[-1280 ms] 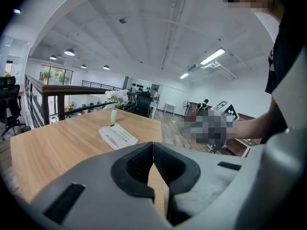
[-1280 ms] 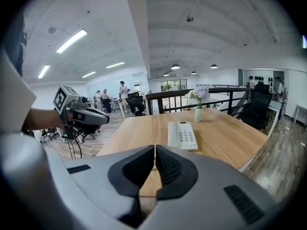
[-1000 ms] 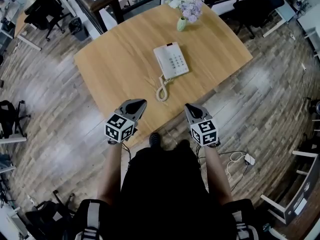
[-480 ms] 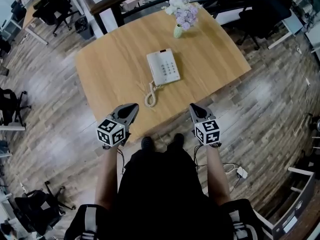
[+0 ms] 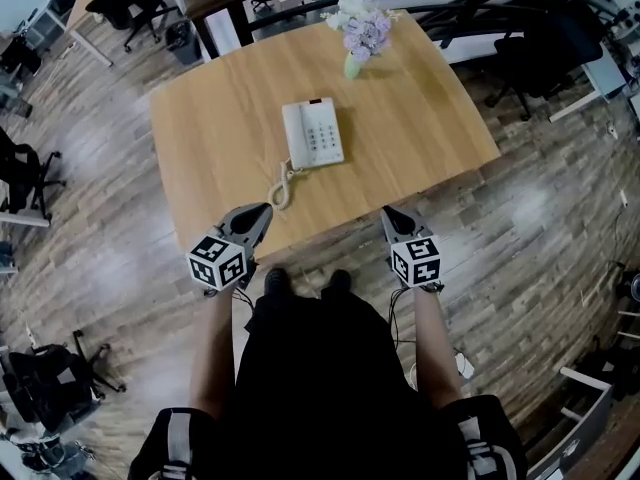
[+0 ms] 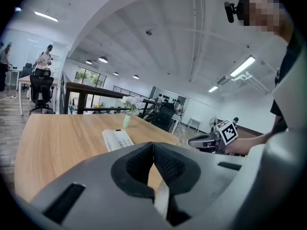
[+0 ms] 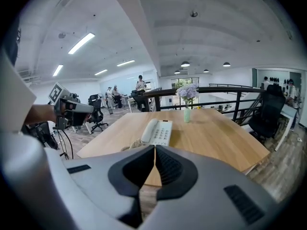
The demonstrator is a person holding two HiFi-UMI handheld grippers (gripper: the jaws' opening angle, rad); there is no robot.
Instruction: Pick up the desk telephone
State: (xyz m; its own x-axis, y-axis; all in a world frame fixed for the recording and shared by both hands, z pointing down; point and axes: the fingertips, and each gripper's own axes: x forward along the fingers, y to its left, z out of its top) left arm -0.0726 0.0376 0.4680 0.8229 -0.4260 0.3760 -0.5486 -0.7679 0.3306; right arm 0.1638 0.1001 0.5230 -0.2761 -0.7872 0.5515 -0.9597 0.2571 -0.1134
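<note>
Left gripper view: left gripper [image 6: 153,150] jaws pressed together, nothing between them. Right gripper [image 7: 155,153] is the same, so 2 of 2 closed. Desk telephone [image 5: 312,133] sits mid-table, well ahead of both tips. Risk as I see it: a lift could snag the coiled cord [image 5: 280,182] or tip the handset off. Wooden table [image 5: 430,128], flower vase [image 5: 356,53] near the far edge, plank floor [image 5: 540,218], open office.

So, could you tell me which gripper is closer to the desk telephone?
Left. The left gripper is by the table edge, just short of the coiled cord of the desk telephone; the right gripper is farther off on the keypad side.
</note>
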